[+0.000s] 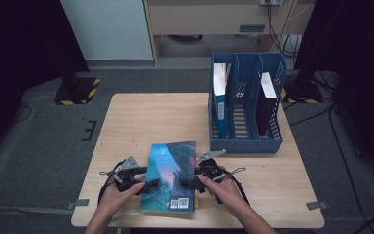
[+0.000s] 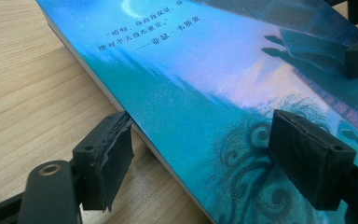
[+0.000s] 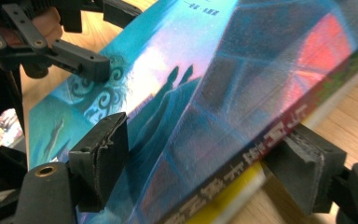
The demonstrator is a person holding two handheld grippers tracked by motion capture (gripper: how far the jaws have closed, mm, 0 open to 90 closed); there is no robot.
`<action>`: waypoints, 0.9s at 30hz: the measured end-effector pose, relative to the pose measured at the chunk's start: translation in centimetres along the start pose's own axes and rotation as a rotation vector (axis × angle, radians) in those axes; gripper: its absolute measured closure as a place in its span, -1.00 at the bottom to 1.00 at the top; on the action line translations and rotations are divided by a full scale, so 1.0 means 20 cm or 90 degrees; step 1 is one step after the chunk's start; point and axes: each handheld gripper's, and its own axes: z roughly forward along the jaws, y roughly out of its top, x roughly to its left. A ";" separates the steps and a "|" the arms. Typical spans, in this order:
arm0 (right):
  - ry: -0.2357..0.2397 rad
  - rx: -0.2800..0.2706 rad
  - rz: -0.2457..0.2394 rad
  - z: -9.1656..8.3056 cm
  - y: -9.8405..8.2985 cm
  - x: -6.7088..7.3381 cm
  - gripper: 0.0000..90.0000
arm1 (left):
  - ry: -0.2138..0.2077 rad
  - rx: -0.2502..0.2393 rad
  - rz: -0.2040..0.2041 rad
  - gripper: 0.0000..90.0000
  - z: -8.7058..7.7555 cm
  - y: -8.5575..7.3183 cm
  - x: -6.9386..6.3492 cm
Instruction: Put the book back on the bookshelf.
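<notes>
— Tabletop (image 1: 136,117) first: pale wood, squarish. What sits on it?

— Largest is a blue file rack (image 1: 246,105) at the far right corner, three compartments wide. A blue-spined folder (image 1: 220,95) stands upright in the leftmost compartment, a dark binder (image 1: 267,100) leans in the rightmost one, and the middle compartment shows just its mesh.

— And the book?

— Book (image 1: 171,175) lies flat near the near edge, about midway along it, cover up, teal and blue with a pink glow and a barcode at its near corner. It is well apart from the file rack.

— How do the tools stand?

— Left hand-held gripper (image 1: 143,187) comes in at the book's left long edge. In the left gripper view one pad (image 2: 109,156) sits at the page edge down by the tabletop and the other pad (image 2: 307,156) rests over the cover, so the book's edge is between the jaws; I cannot tell if they squeeze it.

— Right one?

— Right hand-held gripper (image 1: 187,185) takes the spine side. In the right gripper view one pad (image 3: 105,151) lies against the cover and the other (image 3: 307,165) is under the spine, both touching, clamped on the book's thickness there.

— Hands?

— Each hand wraps its tool's body near the near edge, cables trailing beside them.
</notes>
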 end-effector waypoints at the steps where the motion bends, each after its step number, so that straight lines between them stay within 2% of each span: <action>1: 0.001 0.001 0.001 0.01 0.00 0.00 -0.49 | 0.001 0.000 0.000 -0.53 0.00 0.00 0.00; 6: -0.001 -0.005 -0.001 0.02 0.00 0.00 -0.51 | 0.004 0.001 0.001 -0.54 0.00 0.00 0.00; 11: -0.014 -0.005 -0.018 0.04 0.00 0.03 -0.67 | 0.003 0.002 0.000 -0.54 0.00 0.00 0.00; 15: -0.014 -0.013 -0.011 0.05 0.00 0.03 -0.55 | 0.000 0.006 -0.005 -0.55 0.00 0.00 0.00; 17: 0.018 -0.022 0.016 0.08 0.02 0.02 -0.37 | -0.001 0.007 -0.004 -0.56 0.00 0.00 0.00; 18: 0.033 -0.021 0.016 0.10 0.02 0.04 -0.44 | 0.002 0.008 -0.004 -0.58 0.00 0.00 0.00; 21: 0.009 -0.016 0.007 0.10 0.03 0.06 -0.38 | 0.003 0.005 -0.004 -0.59 -0.01 0.00 0.00; 26: 0.014 -0.027 -0.001 0.10 0.01 0.05 -0.37 | 0.006 0.008 0.008 -0.60 -0.01 0.00 0.00; 27: 0.014 -0.028 -0.002 0.10 0.01 0.05 -0.36 | 0.014 0.010 0.012 -0.62 -0.01 0.00 0.00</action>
